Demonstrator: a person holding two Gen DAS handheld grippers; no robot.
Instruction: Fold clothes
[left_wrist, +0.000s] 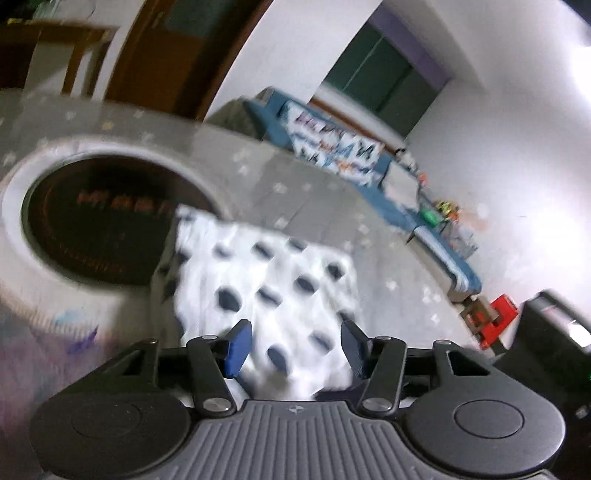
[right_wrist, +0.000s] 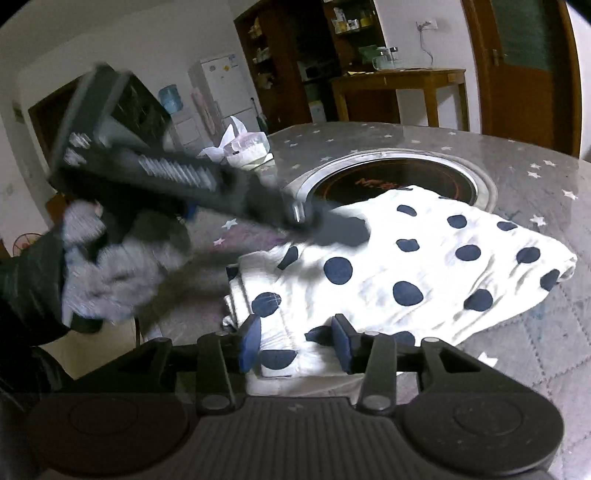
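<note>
Garment (right_wrist: 399, 273): white cloth w/ dark navy dots, folded into a rough rectangle, lay on the grey star-print table (right_wrist: 546, 206). Its far edge overlapped the rim of the round dark cooktop inset (right_wrist: 391, 177) at table centre; its near edge sat close to the table's near edge, under the right gripper.

Right gripper (right_wrist: 295, 345): blue pads (right_wrist: 250, 343) spread apart, nothing pinched. The garment's near folded edge showed between and below the pads; contact w/ cloth cannot be told.

Left gripper (left_wrist: 293, 349): in its own view, pads (left_wrist: 236, 349) likewise spread, w/ dotted cloth (left_wrist: 266, 280) visible in the gap and beyond; frame motion-blurred, so touching vs. just above cannot be told. In the right wrist view the same tool (right_wrist: 207, 184) crossed from upper left, its tip over the garment's left part near the inset rim, held by a hand in a grey knit glove (right_wrist: 110, 266) w/ dark sleeve (right_wrist: 26, 288).

Surroundings, right wrist view: white plastic bag (right_wrist: 240, 142) at the table's far left edge; behind it a white fridge (right_wrist: 221, 88), a water dispenser bottle (right_wrist: 171, 98), dark wood shelving (right_wrist: 295, 62) and a wooden side table (right_wrist: 402, 85).

Surroundings, left wrist view: blue sofa (left_wrist: 369, 166) w/ printed cover along the white wall; red object (left_wrist: 496, 321) on the floor near its end, blurred.
</note>
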